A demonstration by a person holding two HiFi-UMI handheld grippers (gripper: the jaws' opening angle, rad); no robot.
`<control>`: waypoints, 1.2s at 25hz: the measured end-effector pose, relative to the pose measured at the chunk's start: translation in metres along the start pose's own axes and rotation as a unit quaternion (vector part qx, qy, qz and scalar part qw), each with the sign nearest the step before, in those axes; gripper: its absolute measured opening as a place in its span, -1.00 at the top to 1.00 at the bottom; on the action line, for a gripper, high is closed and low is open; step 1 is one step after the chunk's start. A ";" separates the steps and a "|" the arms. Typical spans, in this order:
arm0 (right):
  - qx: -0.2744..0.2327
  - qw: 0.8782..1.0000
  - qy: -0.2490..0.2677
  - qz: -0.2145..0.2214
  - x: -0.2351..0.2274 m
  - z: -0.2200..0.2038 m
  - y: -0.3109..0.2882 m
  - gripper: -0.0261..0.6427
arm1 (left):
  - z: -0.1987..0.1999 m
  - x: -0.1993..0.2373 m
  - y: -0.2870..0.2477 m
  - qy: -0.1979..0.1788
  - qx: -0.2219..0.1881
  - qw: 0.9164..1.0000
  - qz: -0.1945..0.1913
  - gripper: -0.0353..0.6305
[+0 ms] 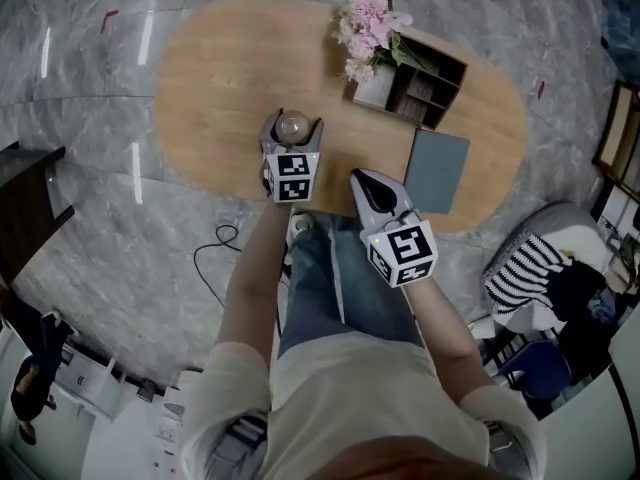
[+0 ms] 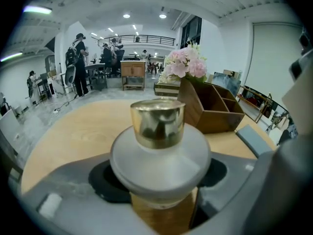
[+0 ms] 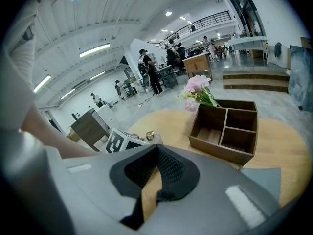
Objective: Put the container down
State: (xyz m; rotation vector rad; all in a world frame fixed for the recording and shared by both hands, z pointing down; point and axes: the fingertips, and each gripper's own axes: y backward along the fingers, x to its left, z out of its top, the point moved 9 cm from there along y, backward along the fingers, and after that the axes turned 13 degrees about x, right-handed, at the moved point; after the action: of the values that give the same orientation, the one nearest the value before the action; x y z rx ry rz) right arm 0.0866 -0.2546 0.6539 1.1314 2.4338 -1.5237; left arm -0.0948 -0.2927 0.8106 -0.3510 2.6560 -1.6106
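Note:
The container [image 2: 160,153] is a frosted white bottle with a gold cap [image 2: 157,121]. My left gripper [image 2: 159,182] is shut on its body, a jaw pressing each side. In the head view the container [image 1: 293,125] sits between the left gripper's [image 1: 291,138] jaws over the wooden table [image 1: 220,88], near the table's front edge. Whether its base touches the table is hidden. My right gripper [image 1: 372,190] hovers at the front edge, to the right of the left one, shut with nothing in it. The right gripper view shows its dark pads [image 3: 168,168] together.
A wooden divided box [image 1: 425,83] stands at the back right of the table, with pink flowers [image 1: 365,23] in a white pot beside it. A grey pad [image 1: 436,170] lies at the front right. A cable [image 1: 215,253] runs over the marble floor.

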 end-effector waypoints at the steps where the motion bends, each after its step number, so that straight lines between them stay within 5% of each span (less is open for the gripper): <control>1: 0.002 1.000 -0.001 0.001 -0.002 -0.001 -0.002 0.92 | -0.003 0.000 -0.006 0.003 0.003 1.000 0.002 -0.16; 12: 0.012 1.000 -0.007 0.008 -0.007 0.000 -0.010 0.92 | -0.007 -0.001 -0.018 -0.009 -0.026 0.999 0.017 -0.16; 30: -0.012 1.000 -0.010 -0.007 0.017 -0.002 0.008 0.92 | -0.024 -0.003 -0.004 -0.015 0.015 1.000 0.001 -0.16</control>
State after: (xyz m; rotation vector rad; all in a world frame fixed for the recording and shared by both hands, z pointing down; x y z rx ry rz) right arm 0.0796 -0.2422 0.6423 1.0920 2.4461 -1.4992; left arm -0.0942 -0.2730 0.8248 -0.3692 2.6065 -1.6313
